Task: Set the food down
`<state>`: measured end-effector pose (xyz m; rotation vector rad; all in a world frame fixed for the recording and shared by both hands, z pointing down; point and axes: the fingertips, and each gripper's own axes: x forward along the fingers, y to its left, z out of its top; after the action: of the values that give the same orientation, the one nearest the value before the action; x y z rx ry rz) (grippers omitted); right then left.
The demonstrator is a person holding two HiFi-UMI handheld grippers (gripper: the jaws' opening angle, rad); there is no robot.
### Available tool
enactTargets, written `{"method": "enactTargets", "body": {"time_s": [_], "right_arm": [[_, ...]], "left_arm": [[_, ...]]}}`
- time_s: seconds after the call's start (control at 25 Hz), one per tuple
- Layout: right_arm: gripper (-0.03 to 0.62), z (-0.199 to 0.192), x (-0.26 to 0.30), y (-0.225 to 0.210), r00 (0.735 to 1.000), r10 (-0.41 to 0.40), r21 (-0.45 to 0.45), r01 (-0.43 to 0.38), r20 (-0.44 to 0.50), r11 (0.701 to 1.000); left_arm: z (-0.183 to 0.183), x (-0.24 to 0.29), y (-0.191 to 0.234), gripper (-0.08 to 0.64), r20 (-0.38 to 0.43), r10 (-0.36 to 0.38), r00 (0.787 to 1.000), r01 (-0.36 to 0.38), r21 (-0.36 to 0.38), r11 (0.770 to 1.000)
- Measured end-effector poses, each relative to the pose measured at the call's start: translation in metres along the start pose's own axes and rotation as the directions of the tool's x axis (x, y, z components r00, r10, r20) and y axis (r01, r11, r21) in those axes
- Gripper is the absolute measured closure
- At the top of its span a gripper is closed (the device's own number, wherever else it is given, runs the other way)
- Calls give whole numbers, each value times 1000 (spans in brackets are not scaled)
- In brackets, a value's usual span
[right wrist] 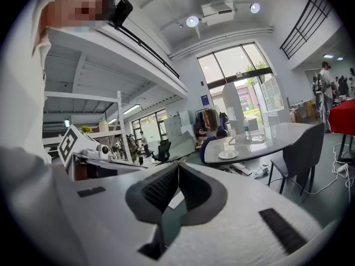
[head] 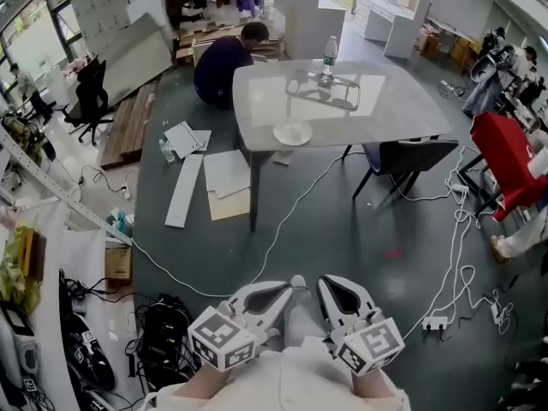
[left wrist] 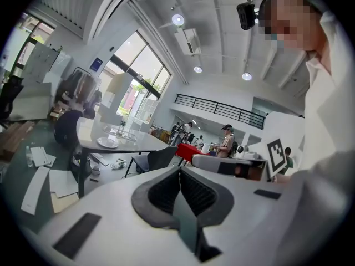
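At near left, left gripper [head: 294, 284] has its jaws clenched together with nothing between them. Just right of it, right gripper [head: 325, 282] is clenched too, empty. Far ahead, white plate [head: 293, 133] sits at near edge of grey table [head: 385, 101]; any food on it cannot be made out.

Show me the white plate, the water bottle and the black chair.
white plate [head: 293, 134], head view, its centre.
water bottle [head: 328, 60], head view, its body.
black chair [head: 413, 155], head view, its backrest.
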<state>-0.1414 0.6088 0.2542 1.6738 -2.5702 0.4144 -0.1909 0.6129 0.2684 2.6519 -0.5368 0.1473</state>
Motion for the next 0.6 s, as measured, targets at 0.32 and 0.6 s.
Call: {"method": "enactTargets", "body": {"time_s": [0.32,0.6], "right_arm": [[589,8,61,-56,1000,18,12,-18,-10,1000],[589,49,120,-134,1000,26,15,-26,8,1000]], "left_arm": [[20,50,60,543,3,28,1000,-28,-38,999],[72,124,110,543,19,34,999,-33,-22,999]]}}
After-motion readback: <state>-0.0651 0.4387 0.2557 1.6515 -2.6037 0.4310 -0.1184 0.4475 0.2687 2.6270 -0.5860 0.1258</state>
